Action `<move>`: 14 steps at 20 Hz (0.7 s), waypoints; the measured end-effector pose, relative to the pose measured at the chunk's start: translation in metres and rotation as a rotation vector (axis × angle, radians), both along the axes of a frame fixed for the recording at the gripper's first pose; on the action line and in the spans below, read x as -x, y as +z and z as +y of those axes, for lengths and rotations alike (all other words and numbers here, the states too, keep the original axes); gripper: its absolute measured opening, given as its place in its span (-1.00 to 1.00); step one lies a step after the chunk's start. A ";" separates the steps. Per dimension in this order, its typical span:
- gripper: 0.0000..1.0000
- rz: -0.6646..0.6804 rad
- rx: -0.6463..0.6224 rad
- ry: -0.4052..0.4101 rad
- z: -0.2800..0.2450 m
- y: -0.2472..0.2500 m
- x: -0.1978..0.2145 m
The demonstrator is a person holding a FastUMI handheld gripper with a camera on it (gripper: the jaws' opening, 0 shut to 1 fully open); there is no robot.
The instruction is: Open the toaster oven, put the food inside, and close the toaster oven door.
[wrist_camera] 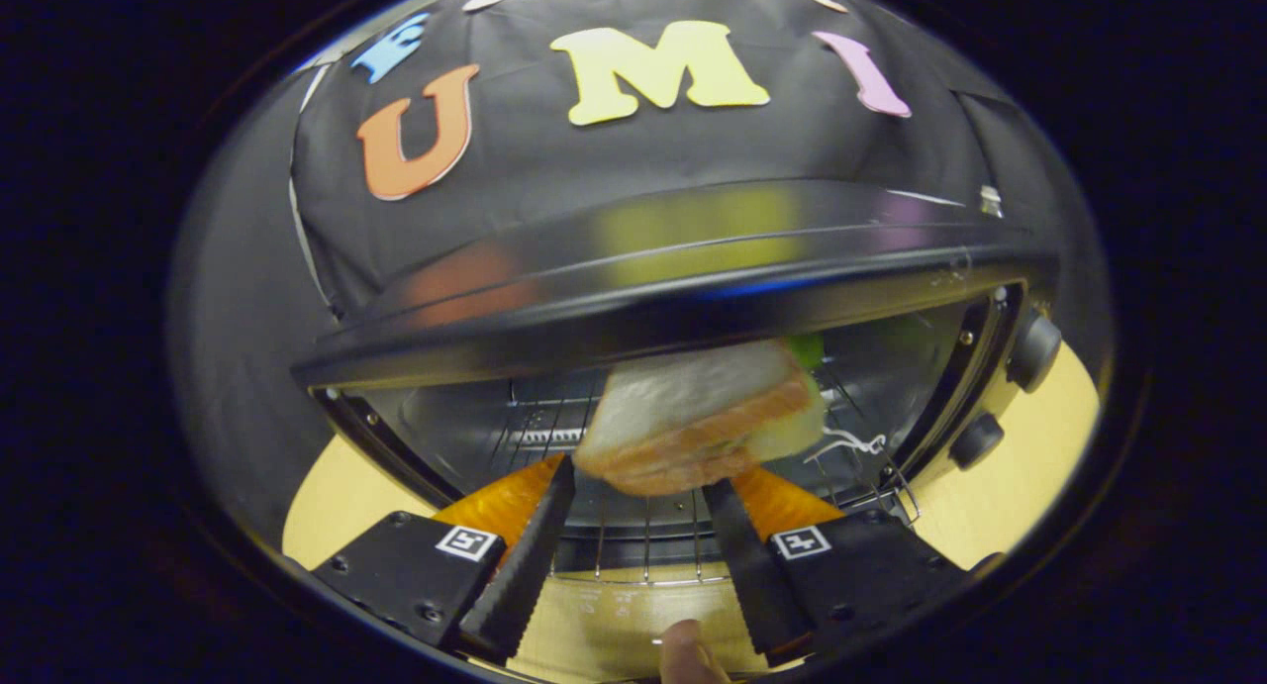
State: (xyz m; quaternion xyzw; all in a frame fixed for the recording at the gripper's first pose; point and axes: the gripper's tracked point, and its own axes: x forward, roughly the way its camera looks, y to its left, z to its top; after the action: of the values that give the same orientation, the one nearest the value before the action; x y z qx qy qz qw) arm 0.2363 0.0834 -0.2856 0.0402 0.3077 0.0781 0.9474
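While the toaster oven (683, 298) stands open in front of you, your gripper (638, 501) carries the sandwich (698, 417) right at its mouth, so the first step of the task reads as done and the second is in hand. Your jaws are set fairly narrow and clamp the sandwich at their tips, one serrated finger on each side of its lower edge, with the bread slices and the filling tilted up and away from you. Taking the oven as the landmark: the sandwich hangs at the front of its cavity, just under the dark top edge and above the wire rack (643, 536), apart from the rack as far as you can tell. The rack runs back into the oven beneath the food, and the glass door (633, 615) appears to lie folded down below your jaws, pale with faint markings. Two black knobs (1029, 352) sit on the oven's right side panel, and the wooden counter (1029, 466) shows to either side of the oven. A fingertip (688, 654) shows at the near edge of the door. What is left, by my judgement: move the sandwich further in over the rack, set it down, let go, draw back clear of the door, then lift the door closed.
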 end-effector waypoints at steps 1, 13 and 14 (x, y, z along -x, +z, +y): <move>0.74 0.013 0.039 0.021 0.003 -0.003 0.003; 0.87 0.102 0.130 -0.029 -0.008 -0.003 0.065; 0.88 0.120 0.118 -0.042 -0.012 0.001 0.077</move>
State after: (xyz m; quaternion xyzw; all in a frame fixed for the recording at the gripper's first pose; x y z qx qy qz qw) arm 0.1594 0.0713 -0.2849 -0.0045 0.3673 0.0373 0.9293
